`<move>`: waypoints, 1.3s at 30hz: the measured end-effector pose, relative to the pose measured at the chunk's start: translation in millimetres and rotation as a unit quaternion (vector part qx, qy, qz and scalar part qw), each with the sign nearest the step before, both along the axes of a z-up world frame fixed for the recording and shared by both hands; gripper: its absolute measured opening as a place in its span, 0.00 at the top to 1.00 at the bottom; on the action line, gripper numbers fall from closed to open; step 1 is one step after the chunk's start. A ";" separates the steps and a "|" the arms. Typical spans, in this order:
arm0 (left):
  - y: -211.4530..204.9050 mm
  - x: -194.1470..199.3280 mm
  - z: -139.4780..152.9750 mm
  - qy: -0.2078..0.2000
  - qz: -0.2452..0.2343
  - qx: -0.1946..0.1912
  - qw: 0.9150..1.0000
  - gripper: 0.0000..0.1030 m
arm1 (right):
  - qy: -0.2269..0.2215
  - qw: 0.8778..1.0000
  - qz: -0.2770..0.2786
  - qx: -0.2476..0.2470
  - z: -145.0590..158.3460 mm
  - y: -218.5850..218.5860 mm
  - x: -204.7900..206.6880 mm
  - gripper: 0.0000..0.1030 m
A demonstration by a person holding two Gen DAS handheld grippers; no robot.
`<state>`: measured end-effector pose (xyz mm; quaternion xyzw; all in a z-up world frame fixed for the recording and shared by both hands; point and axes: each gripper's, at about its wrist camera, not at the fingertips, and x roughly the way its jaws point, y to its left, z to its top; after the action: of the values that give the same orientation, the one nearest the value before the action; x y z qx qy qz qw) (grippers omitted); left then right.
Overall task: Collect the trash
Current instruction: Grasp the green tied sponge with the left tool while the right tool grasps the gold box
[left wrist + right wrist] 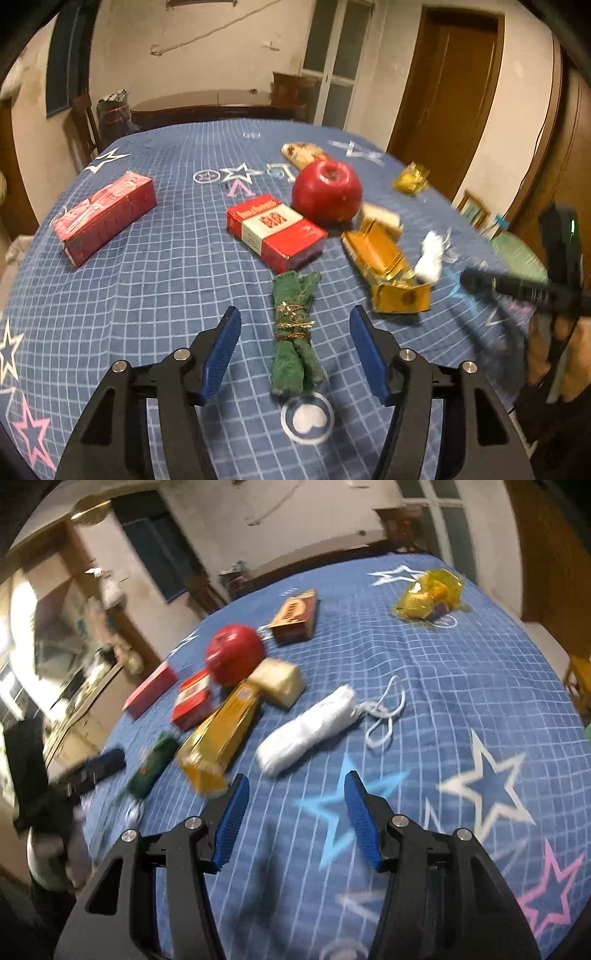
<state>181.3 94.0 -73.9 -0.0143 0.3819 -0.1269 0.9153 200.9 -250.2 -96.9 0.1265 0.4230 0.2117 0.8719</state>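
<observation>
My left gripper (293, 321) is open and empty, its blue pads either side of a green rolled cloth (295, 328) tied with gold string. Beyond it lie a red-and-white cigarette pack (275, 230), a red apple (327, 192), an open gold box (388, 266), a white wad (430, 254) and a yellow wrapper (412, 179). My right gripper (295, 794) is open and empty, just short of the white rolled cloth (308, 725) with its string. The gold box (218, 738), apple (234, 653) and yellow wrapper (430, 594) also show in the right wrist view.
A red carton (105, 218) lies at the left of the blue star-patterned tablecloth (166, 295). A beige block (280, 681) and an orange box (295, 616) sit near the apple. The right gripper's dark body (517, 288) shows at the table's right edge. A wooden door stands behind.
</observation>
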 end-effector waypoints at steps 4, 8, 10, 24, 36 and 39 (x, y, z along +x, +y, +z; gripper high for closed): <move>-7.5 8.7 -7.6 0.010 -0.001 0.025 1.000 0.39 | 0.020 0.999 -0.026 -0.008 -5.5 9.3 19.1 0.50; -9.7 17.9 -18.4 0.023 -0.007 0.032 0.999 0.40 | 0.016 0.999 -0.041 -0.023 -5.0 19.5 26.5 0.49; -11.4 21.3 -21.4 0.029 -0.011 0.032 0.999 0.44 | 0.013 0.999 -0.043 -0.029 -4.5 23.3 27.9 0.50; -21.5 26.0 -29.9 0.039 -0.025 0.035 0.998 0.68 | -0.054 0.994 -0.081 -0.040 25.3 17.7 3.9 0.45; 3.6 21.8 -27.6 0.035 0.015 0.046 0.998 0.80 | -0.021 0.995 0.030 -0.093 10.0 117.0 24.3 0.36; 2.8 23.0 -28.1 0.037 0.014 0.048 0.998 0.80 | -0.013 0.993 0.023 -0.117 2.7 123.6 28.3 0.36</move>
<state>204.3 96.8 -101.9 0.0201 0.4209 -0.0948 0.9019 229.2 -126.6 -94.2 0.0109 0.4366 0.1825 0.8809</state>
